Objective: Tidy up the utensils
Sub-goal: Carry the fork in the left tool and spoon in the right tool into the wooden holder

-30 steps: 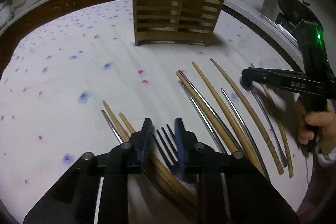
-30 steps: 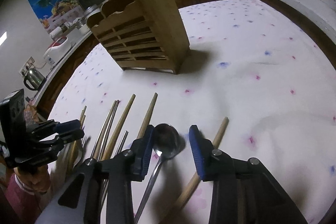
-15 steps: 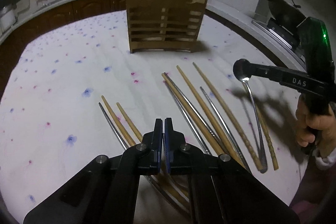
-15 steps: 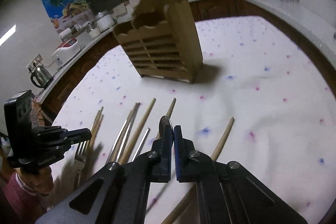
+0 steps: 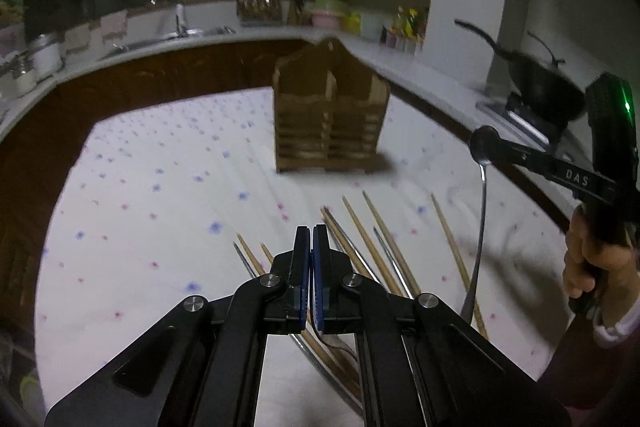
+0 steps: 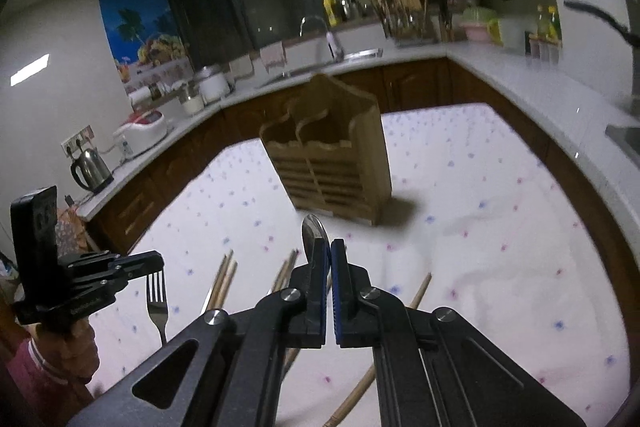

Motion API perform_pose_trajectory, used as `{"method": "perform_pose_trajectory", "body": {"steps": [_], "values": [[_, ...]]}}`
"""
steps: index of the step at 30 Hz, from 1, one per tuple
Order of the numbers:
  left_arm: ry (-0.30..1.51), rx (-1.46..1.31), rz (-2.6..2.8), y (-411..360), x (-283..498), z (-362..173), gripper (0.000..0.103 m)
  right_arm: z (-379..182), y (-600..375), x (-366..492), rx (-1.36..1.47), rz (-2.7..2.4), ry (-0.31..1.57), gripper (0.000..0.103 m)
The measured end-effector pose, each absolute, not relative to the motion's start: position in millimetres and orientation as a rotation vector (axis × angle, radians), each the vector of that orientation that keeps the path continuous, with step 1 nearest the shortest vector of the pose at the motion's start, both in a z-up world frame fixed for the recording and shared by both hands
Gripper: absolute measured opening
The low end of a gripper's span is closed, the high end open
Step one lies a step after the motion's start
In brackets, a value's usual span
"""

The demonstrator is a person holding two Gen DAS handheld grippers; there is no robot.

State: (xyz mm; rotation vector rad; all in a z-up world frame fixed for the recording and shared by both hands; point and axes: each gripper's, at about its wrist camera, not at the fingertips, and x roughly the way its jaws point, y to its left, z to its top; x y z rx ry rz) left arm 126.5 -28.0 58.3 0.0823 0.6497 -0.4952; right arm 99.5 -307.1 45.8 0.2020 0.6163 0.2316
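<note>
Hanging clear above the flowered white tablecloth (image 6: 500, 227), short of the slatted wooden utensil holder (image 6: 332, 163), a silver fork (image 6: 157, 293) is dangling from the left gripper (image 6: 158, 264), whose jaws are pinched fully together on it. The right gripper (image 6: 327, 259) is likewise clamping a silver spoon (image 5: 480, 211) by its bowl. Wooden and metal chopsticks (image 5: 372, 247) are lying below, nearer than the holder.

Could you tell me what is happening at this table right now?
A person is sorting utensils with a gripper in each hand. The left gripper is shut on a fork, the right gripper on a spoon, both lifted off the cloth. Chopsticks lie on the table; the wooden holder stands beyond.
</note>
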Motion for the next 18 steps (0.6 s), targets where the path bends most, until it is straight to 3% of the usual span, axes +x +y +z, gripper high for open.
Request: {"method": "perform_pose_trajectory", "body": {"steps": [18], "values": [[0.527,-0.024,-0.411,-1,141,105,0.001,87,-302,96,0.143,0.173,0.445,0.002]]}}
